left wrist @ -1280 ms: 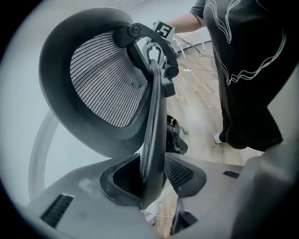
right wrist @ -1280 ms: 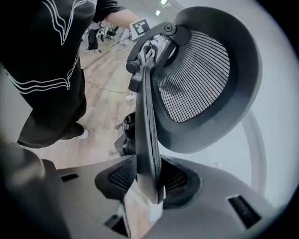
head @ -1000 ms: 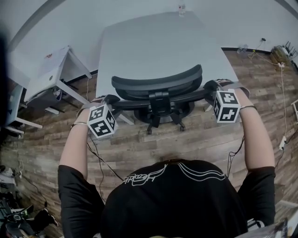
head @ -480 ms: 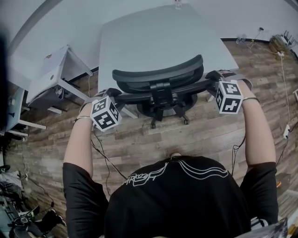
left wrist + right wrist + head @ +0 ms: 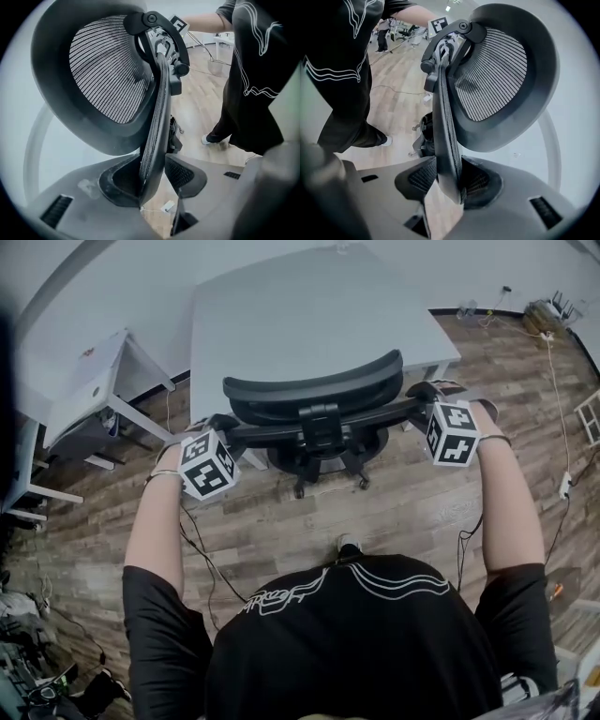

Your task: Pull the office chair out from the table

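Head view: the office chair [image 5: 319, 442] stood on the wooden floor [image 5: 394, 512] at the middle of the tabletop's [image 5: 309, 315] near edge, back turned to the person. Its curved mesh headrest [image 5: 314, 395] overlapped that edge in the picture. The wheeled base [image 5: 323, 470] showed on the floor, just on the person's side of the edge. The seat was hidden under the backrest [image 5: 281, 434], so how far it reached under the tabletop could not be told.

The left gripper [image 5: 222, 424] was at the left end of the backrest's top and the right gripper [image 5: 424, 395] at the right end, both arms stretched forward.

Left gripper view: the jaws stood about halfway closed, clamped on the backrest's thin side edge. The edge ran up between the pads [image 5: 185, 173], pressed against the left one and touching the right. Right gripper view: same grip, mirrored, with the backrest's other edge pinched between both ribbed pads [image 5: 423, 177].

The person's black-clad legs [image 5: 248, 93] and one light shoe [image 5: 208, 139] stood behind the chair, well apart from it.

Other items: a white desk [image 5: 89, 399] to the left of the tabletop, near its left corner, and thin cables [image 5: 202, 554] trailing from the left gripper across the floor.
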`<state>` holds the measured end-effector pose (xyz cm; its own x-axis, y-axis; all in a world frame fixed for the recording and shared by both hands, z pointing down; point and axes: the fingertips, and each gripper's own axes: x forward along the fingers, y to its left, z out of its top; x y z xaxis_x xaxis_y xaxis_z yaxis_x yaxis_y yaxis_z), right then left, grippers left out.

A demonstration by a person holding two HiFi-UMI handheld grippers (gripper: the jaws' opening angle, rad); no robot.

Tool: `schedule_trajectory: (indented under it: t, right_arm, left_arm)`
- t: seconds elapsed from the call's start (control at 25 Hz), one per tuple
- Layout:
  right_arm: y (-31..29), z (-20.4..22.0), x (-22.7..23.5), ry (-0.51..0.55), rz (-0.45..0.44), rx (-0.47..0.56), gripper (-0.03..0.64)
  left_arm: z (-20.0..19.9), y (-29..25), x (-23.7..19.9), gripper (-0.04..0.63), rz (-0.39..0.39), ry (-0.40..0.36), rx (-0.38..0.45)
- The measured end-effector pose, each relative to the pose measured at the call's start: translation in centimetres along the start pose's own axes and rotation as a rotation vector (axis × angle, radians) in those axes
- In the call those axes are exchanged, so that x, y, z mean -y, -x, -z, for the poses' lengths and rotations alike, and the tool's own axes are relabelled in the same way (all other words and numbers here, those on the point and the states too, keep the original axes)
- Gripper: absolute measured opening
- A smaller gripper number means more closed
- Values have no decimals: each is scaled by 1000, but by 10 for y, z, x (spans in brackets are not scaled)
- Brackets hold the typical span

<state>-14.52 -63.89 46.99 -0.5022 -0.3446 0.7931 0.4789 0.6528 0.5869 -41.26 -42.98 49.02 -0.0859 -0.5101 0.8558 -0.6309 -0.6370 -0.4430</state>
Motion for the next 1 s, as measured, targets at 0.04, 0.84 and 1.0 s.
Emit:
schedule_trajectory:
  t: [0.04,0.84,1.0]
  right_arm:
    - [3,-1,-6,-1,0,-9,181]
    - [83,-25,-102,-126,35,-57,216]
    - [104,-27,-152,-151,49,-39,222]
  left_arm:
    - [0,3,7,155,1,-2,2]
    - [3,83,126,160,-76,-30,76]
    - [3,98,178,160,-102,-45,76]
